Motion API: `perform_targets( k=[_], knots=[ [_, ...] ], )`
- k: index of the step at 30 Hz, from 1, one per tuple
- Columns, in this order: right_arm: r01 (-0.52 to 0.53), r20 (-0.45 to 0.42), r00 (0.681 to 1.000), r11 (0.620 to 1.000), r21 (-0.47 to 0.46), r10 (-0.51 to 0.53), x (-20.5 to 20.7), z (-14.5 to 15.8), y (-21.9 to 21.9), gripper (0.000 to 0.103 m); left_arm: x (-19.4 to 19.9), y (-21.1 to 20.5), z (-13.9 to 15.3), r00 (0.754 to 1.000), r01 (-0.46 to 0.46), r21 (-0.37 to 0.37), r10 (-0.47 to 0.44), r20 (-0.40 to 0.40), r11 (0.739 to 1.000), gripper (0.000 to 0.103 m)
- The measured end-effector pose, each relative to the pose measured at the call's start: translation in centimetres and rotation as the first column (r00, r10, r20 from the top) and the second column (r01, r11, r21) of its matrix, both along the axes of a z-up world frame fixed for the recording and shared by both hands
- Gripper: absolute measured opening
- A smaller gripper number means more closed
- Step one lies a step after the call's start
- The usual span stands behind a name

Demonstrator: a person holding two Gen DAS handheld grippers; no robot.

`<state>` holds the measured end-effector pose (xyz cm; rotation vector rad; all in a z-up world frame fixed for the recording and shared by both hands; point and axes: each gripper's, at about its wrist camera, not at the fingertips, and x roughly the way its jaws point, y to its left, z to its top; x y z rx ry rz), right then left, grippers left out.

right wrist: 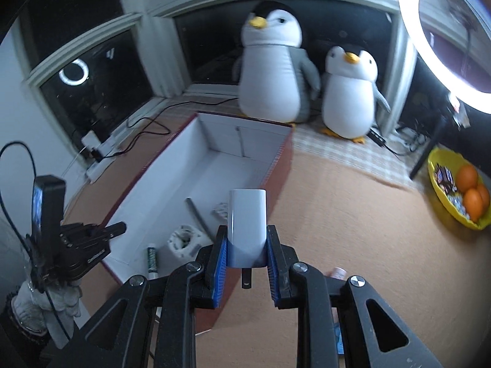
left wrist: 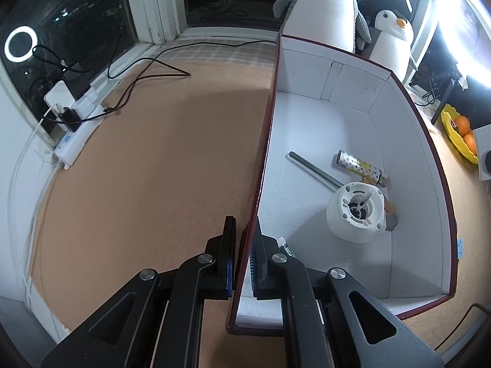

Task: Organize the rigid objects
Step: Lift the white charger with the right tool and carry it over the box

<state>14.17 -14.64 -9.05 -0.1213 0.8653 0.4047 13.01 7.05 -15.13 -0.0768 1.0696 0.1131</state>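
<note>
A white-lined cardboard box with dark red outside [left wrist: 408, 159] stands on the tan mat; it also shows in the right wrist view [right wrist: 214, 141]. Inside lie a white round plastic part [left wrist: 356, 211], a grey rod [left wrist: 316, 171], a patterned tube [left wrist: 359, 165] and a small green-labelled tube [right wrist: 152, 260]. My left gripper [left wrist: 245, 233] is shut on the box's left wall [left wrist: 264, 159]. My right gripper [right wrist: 247, 239] is shut on a pale blue-white rounded block [right wrist: 247, 220], held above the box's near right corner.
Two plush penguins [right wrist: 273, 70] stand behind the box. A yellow bowl of oranges [right wrist: 460, 190] sits at the right. A power strip with cables [left wrist: 76, 122] lies at the left by the window. A ring light [right wrist: 445, 30] glares top right.
</note>
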Motion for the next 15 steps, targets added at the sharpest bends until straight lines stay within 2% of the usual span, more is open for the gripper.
perform_targets(
  k=[7,15],
  knots=[
    [-0.084,0.007,0.996,0.996,-0.025,0.084,-1.3,-0.8,3.5,0.021,-0.1,0.0,0.1,1.0,-0.002,0.0,0.002,0.004,1.0,0.007],
    [-0.128,-0.022,0.992,0.991,-0.038,0.127,-1.6,-2.3,5.9,0.021,-0.2,0.0,0.2,1.0,-0.002,-0.002,0.002,0.006,1.0,0.007]
  ],
)
